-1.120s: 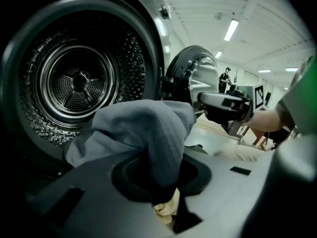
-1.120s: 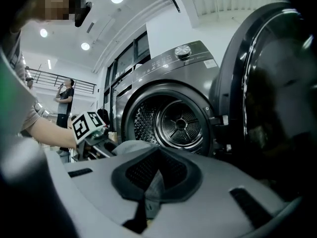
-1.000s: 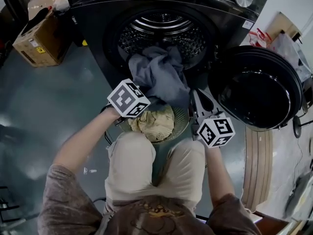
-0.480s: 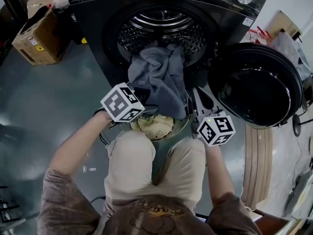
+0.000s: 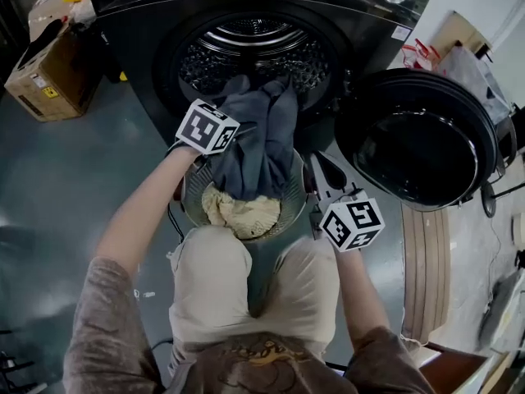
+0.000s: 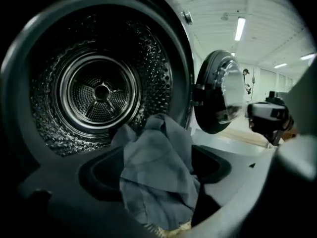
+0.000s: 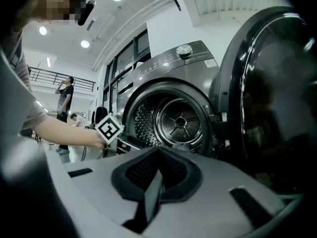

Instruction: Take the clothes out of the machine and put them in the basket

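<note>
Your left gripper [image 5: 236, 131] is at the 9 o'clock side of the grey garment [image 5: 261, 142]. Its jaws have just been opening and now stand wide apart. The cloth lies ahead between them, but the pads do not press it. That garment drapes out of the drum [image 5: 246, 52] over the 6 o'clock lip of the machine [image 5: 148, 31]. Its lower end lies in the basket [image 5: 297, 194], on a cream cloth [image 5: 238, 213]. Your right gripper [image 5: 320, 171] is at the basket's 3 o'clock rim, jaws closed together with nothing between them. The door [image 5: 418, 142] stands open at the machine's 3 o'clock.
</note>
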The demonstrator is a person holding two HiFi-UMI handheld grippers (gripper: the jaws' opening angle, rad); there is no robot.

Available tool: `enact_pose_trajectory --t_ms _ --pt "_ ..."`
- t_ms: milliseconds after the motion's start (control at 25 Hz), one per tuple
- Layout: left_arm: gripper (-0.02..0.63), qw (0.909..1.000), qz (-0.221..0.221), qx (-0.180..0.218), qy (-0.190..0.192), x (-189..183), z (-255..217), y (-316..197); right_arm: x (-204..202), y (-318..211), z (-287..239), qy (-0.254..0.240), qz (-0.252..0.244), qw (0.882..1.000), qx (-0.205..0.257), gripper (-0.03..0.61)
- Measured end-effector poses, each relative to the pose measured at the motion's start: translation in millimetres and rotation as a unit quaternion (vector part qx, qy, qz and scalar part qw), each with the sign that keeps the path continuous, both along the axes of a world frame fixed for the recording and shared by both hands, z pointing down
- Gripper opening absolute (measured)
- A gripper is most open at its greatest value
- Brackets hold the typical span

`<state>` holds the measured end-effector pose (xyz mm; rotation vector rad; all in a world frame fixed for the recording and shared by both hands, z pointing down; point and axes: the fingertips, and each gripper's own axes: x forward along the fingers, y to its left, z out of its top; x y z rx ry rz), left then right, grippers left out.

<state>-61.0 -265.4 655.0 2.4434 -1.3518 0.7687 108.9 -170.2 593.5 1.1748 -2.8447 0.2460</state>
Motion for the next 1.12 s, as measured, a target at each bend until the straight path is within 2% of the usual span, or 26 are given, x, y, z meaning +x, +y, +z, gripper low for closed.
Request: enact_pose_trajectory --t_ms 120,240,400,560,760,880,1000,1120 --pt "0.425 0.9993 -0.023 0.003 -0.029 -10 18 -39 1 1 1 0.005 0.004 1.0 -0.002 -0.003" --pt "0.425 0.9982 -0.036 -0.011 -0.047 -17 36 -65 4 0 3 0.01 0.01 1.0 -0.004 -0.003" --pt "0.424 0.9957 -0.033 -0.045 -0.074 -19 63 -78 10 -1 7 0.015 0.02 1.0 -0.008 -0.003" --pt "0.412 0.9924 -0.029 -0.054 -0.107 -19 77 -86 16 -5 10 0.019 0.027 0.999 -0.011 -0.003" --pt "0.322 0.9897 -0.039 -0.05 -0.128 -21 76 -88 15 -6 12 0.019 0.025 0.999 -0.012 -0.003" --pt "0.242 0.9904 -0.041 -0.046 -0.123 -18 71 -88 15 -5 13 0.017 0.025 0.999 -0.014 -0.003" --pt "0.134 0.9913 -0.044 -0.046 -0.115 -12 68 -83 15 -3 14 0.015 0.024 0.999 -0.015 -0.003" --pt "0.086 0.9932 -0.048 -0.06 -0.087 -11 69 -75 16 -1 13 0.012 0.024 1.0 -0.015 -0.003"
